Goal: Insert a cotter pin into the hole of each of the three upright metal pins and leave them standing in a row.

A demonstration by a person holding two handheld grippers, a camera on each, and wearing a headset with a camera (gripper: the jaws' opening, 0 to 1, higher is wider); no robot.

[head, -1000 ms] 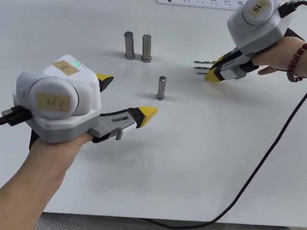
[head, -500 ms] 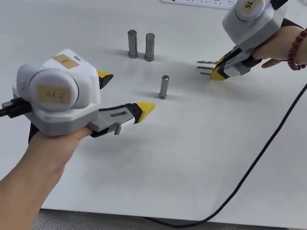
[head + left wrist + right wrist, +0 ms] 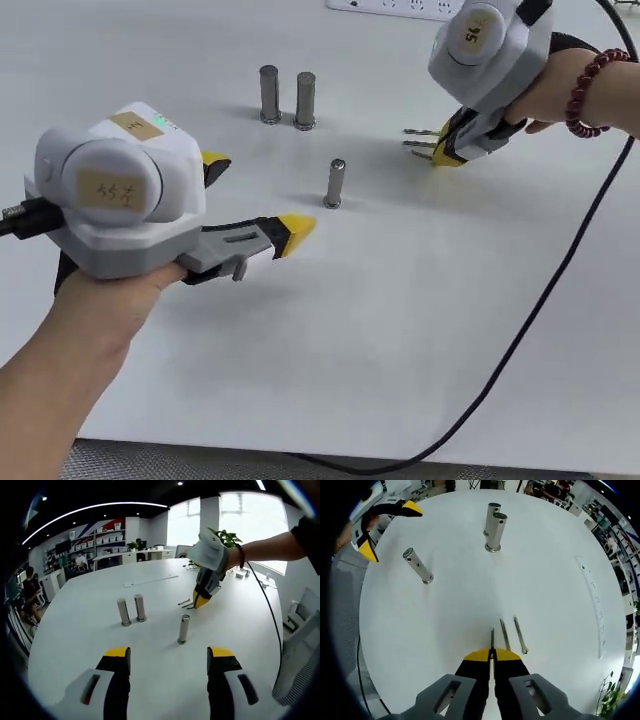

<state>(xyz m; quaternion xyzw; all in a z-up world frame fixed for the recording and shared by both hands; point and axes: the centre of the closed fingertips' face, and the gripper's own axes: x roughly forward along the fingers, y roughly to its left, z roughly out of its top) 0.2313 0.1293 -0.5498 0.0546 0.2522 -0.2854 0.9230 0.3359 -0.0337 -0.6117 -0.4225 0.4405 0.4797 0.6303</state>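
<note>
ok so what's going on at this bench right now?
A person holds a gripper in each hand over a white table. The right gripper has its jaws shut on the end of one cotter pin, next to two loose cotter pins lying on the table. The left gripper hovers open, facing the lone metal pin. The other two metal pins stand side by side further back. All three cotter pins are by the right gripper, so none is inserted yet.
</note>
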